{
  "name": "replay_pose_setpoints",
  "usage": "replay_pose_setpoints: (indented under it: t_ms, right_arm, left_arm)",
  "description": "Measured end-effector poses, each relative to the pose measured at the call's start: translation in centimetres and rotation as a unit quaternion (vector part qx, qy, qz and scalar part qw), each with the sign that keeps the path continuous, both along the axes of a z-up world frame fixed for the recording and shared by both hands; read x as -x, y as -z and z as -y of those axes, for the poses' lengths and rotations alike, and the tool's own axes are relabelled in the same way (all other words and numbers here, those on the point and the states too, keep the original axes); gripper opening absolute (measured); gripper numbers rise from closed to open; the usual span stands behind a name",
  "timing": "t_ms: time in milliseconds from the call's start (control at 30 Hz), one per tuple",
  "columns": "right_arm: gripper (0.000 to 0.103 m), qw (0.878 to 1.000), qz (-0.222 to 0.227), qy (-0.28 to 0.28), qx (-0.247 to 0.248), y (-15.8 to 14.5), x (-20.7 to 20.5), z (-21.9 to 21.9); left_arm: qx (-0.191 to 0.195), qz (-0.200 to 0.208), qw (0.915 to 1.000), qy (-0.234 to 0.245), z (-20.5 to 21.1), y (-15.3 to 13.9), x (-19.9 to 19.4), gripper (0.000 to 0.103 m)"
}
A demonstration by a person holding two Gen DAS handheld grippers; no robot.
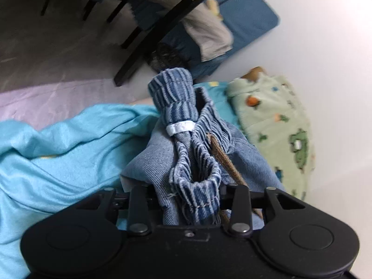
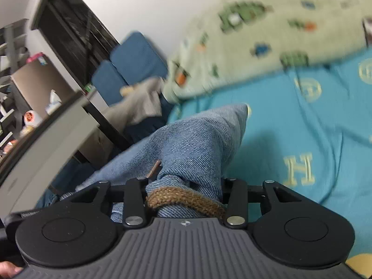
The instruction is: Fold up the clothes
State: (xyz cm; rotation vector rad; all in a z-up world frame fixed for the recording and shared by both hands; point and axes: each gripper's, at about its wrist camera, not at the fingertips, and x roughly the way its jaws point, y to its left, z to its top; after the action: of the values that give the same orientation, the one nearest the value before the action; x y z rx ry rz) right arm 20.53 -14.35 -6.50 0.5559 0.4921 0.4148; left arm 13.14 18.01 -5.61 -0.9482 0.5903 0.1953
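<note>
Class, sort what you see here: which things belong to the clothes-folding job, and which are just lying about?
Belongs to the job:
denim garment with brown drawstring
left hand-held gripper
right hand-held gripper

Just lying about:
turquoise sheet
green patterned blanket
blue cushions

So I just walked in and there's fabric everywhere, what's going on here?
A person is folding clothes on a bed covered with a turquoise sheet. Each hand-held gripper is clamped on the same denim garment: the left hand-held gripper holds its gathered striped waistband, the right hand-held gripper holds denim and a brown drawstring. A green printed blanket lies beside it.
</note>
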Motion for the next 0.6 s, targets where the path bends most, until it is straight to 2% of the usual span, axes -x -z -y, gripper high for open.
replay_pose_setpoints:
  t_ms: [233,333,467,600]
  right_arm:
    - [0.041,0.996,0.082,0.019,0.011,-8.7,5.5,1.5]
    - [0.041,0.995,0.096,0.040,0.008,-11.6,7.5,3.6]
    - [0.041,0.989,0.121,0.084,0.019,-14.4,10.9,7.5]
    - [0.041,0.981,0.132,0.136,0.027,-15.6,14.4,12.6]
  left_arm:
    - [-0.002,0.053,0.9979,0.038,2.1,-6.3,2.9,0.034]
    - [-0.003,0.073,0.9949,0.069,4.4,-8.7,3.3,0.034]
    - [0.005,0.088,0.9889,0.120,8.9,-11.0,3.4,0.035]
    - [0.011,0.101,0.9793,0.175,14.2,-12.0,3.3,0.035]
